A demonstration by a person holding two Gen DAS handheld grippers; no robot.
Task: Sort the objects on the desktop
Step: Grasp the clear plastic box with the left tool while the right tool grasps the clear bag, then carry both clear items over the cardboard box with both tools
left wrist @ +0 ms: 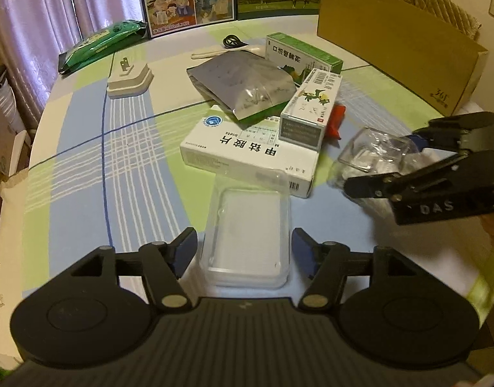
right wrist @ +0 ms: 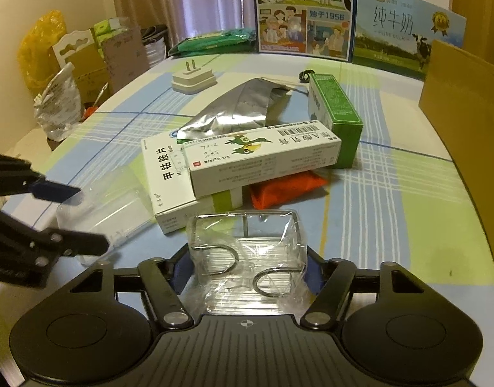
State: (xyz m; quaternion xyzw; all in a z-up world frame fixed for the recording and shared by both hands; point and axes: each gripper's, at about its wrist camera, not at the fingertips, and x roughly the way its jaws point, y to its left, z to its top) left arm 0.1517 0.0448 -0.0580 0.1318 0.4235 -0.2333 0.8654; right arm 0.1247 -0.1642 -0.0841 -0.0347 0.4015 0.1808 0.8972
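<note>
The right tongs pinch a clear packet of metal hooks above the bench, while the left tongs stand spread astride a clear tray, its long axis running straight ahead between their fingers

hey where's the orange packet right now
The orange packet lies on the table mid-frame in the right wrist view, tucked under the long white box, just beyond the clear pack in the right gripper.
</note>
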